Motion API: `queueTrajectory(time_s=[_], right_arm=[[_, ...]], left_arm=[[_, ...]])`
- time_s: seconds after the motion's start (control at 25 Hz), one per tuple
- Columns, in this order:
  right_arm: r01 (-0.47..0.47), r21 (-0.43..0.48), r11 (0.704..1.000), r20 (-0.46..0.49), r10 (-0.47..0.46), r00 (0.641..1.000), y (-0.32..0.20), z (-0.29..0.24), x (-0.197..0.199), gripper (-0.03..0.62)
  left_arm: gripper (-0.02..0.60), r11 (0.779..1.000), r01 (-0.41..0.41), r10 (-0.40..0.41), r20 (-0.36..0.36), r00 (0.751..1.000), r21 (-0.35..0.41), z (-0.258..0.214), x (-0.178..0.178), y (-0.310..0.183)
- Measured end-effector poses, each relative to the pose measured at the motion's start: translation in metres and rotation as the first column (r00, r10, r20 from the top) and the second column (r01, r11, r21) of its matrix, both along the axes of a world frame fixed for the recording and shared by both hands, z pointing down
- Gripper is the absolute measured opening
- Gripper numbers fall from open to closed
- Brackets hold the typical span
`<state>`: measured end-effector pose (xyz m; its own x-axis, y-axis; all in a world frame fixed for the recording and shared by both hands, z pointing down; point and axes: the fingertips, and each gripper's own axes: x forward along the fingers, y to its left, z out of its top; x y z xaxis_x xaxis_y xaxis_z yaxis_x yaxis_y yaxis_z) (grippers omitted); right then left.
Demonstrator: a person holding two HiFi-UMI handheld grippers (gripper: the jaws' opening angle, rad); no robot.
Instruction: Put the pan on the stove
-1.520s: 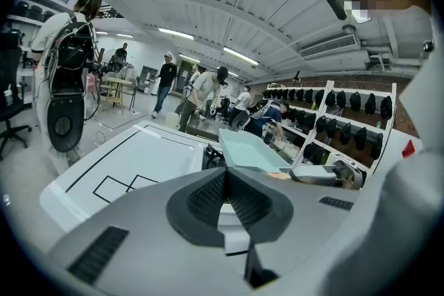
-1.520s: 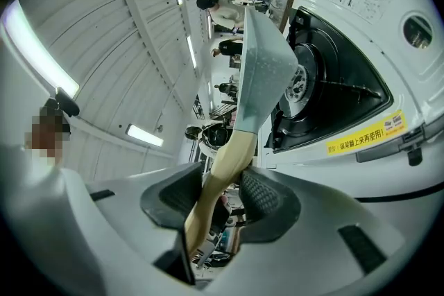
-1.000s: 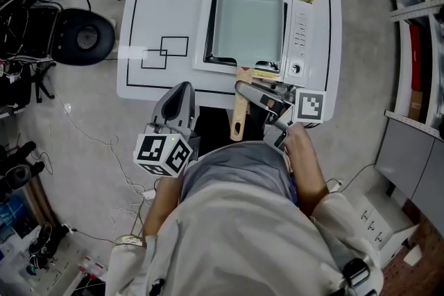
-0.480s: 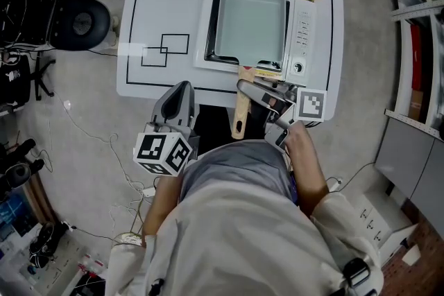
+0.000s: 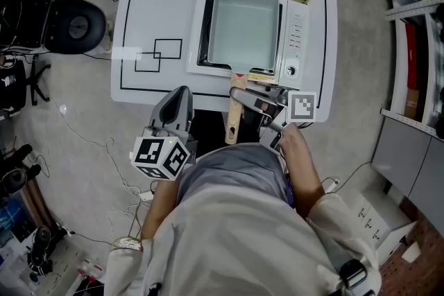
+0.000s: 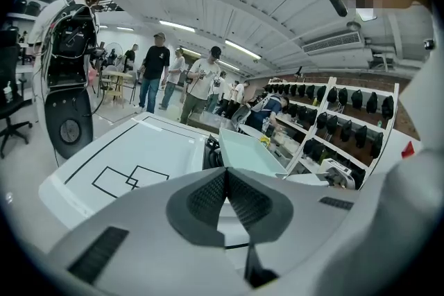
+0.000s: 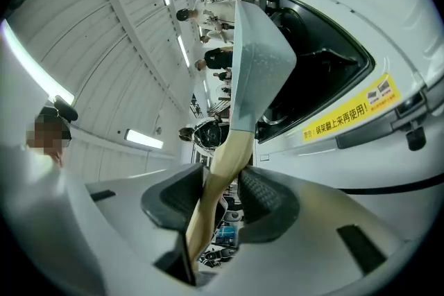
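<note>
Just short of the stove (image 5: 297,31): left gripper (image 5: 182,92) pinched together, empty. At the stove's front edge: right gripper (image 7: 222,184) just tightening a touch, clamped on the handle (image 5: 233,123). On the stove: pan (image 5: 246,28), lying flat. Seemingly placed, only letting go left.

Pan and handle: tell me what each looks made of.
Pan: probably coated metal. It is pale grey-green, smooth and matte, with thin straight walls. Handle: looks like wood. It is light tan, unpainted and softly rounded, though a wood-look plastic cannot be ruled out.
</note>
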<state>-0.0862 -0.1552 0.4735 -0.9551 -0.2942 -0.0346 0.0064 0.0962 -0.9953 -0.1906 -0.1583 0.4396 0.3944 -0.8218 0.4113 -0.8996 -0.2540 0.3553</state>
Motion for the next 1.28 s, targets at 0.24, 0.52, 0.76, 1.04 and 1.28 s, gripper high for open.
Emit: queueTrajectory(time_s=[0.24,0.52,0.76,1.04,1.28], right_arm=[[0.029,0.001,1.000,-0.004,-0.029,1.000,0.000,0.007,-0.002,0.156],[0.047,-0.005,0.999,0.012,-0.046,0.999,-0.001,0.007,-0.002,0.156],[0.024,-0.035,0.999,0.022,-0.023,0.999,0.000,0.011,-0.003,0.155],[-0.025,-0.024,0.999,0.040,0.026,0.999,-0.002,0.003,-0.002,0.196],[-0.034,-0.017,0.999,0.002,0.034,0.999,0.000,0.006,0.003,0.215]], left_arm=[[0.006,1.000,0.007,-0.007,0.000,1.000,-0.007,0.003,0.002,0.002],[0.006,1.000,0.006,-0.006,-0.008,1.000,-0.011,0.005,0.007,0.002],[0.006,1.000,0.004,-0.004,-0.013,1.000,-0.012,0.007,0.011,0.002],[0.006,1.000,0.000,0.000,-0.020,1.000,0.004,0.001,0.013,0.003],[0.006,1.000,0.004,-0.004,-0.024,1.000,0.019,-0.001,0.012,0.003]])
